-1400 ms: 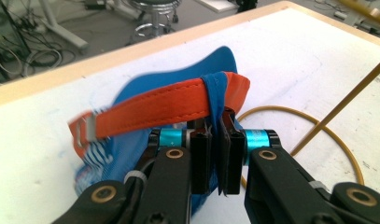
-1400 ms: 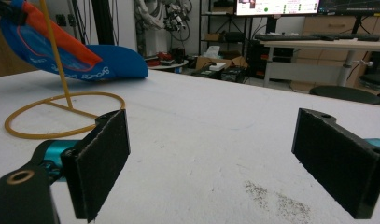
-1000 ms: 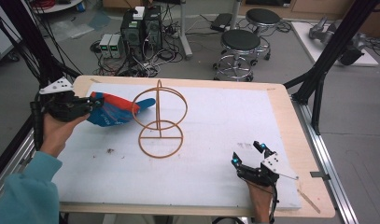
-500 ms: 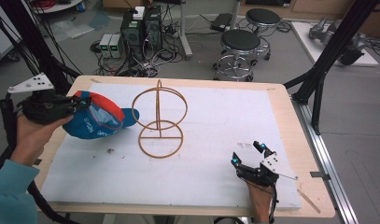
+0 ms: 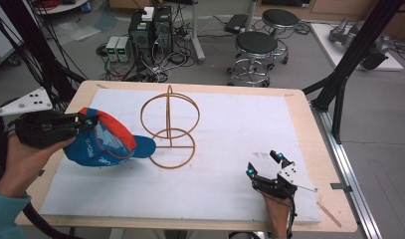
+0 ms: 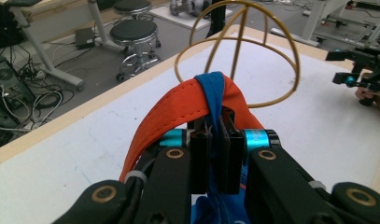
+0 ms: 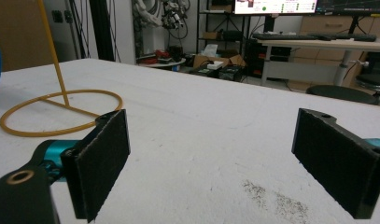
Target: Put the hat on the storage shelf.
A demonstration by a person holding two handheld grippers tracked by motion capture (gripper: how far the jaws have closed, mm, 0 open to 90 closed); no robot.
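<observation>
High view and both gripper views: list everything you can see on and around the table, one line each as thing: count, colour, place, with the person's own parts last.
Cap: one, blue with an orange band, held off the table at its left side, beside the stand.
Stand: one, yellow-brown wire hoops on a ring base, middle of the table.
Mat: one, white, covering most of the tabletop.
Table: one, pale wood rim around the mat.
Stools: two, black seats, on the floor beyond the table.
Computer towers: two, dark, on the floor beyond the table.
Left gripper: one, black, shut on the cap's band.
Right gripper: one, black, open, low over the mat near the right corner.
</observation>
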